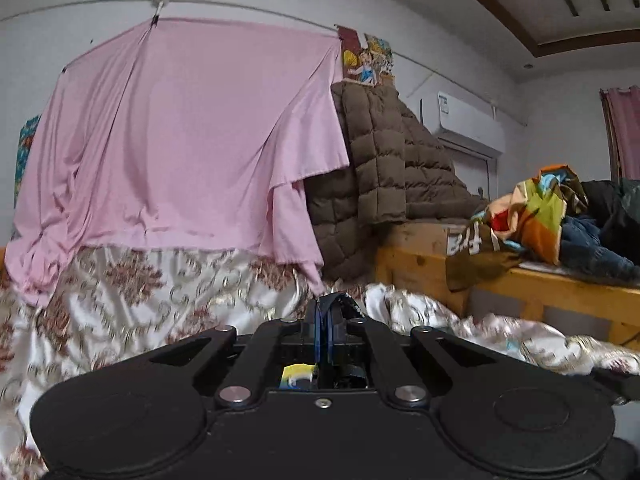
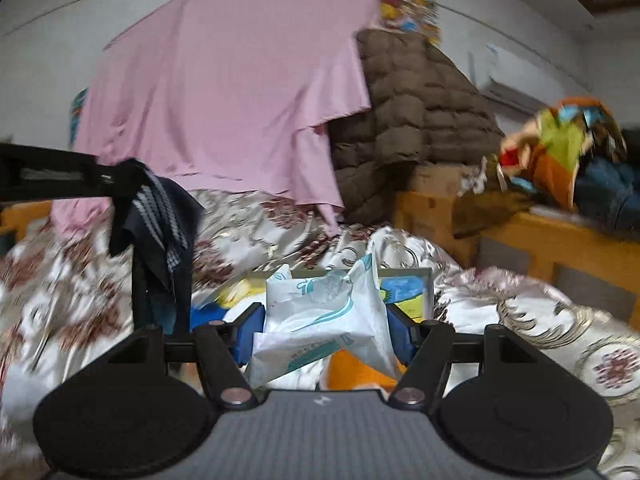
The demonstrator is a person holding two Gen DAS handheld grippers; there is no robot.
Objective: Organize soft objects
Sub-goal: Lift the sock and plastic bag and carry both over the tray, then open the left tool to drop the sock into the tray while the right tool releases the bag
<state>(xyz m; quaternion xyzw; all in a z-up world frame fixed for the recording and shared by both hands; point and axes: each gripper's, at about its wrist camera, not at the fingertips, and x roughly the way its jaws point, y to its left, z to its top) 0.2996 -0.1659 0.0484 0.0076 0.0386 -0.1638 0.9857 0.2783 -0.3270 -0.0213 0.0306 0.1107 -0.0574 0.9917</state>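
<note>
Right tongs: we held them closed on a white soft packet with teal print, its crumpled top rising between the blue pads. Behind the packet, at 12 o'clock, a shallow box with blue and yellow contents lay on the bed's floral satin quilt.

Left tongs: we had them pressed fully together, a thin edge of dark cloth pinched at their tips. In the right wrist view these tongs came in from 9 o'clock, and a dark garment with a grey-patterned strip hung down from them above the quilt.

Further out, at 12 o'clock: pink sheet draped from a wall line. At 1 o'clock: brown quilted coat. At 3 o'clock: wooden shelf bearing a multicoloured cloth and dark clothes.
</note>
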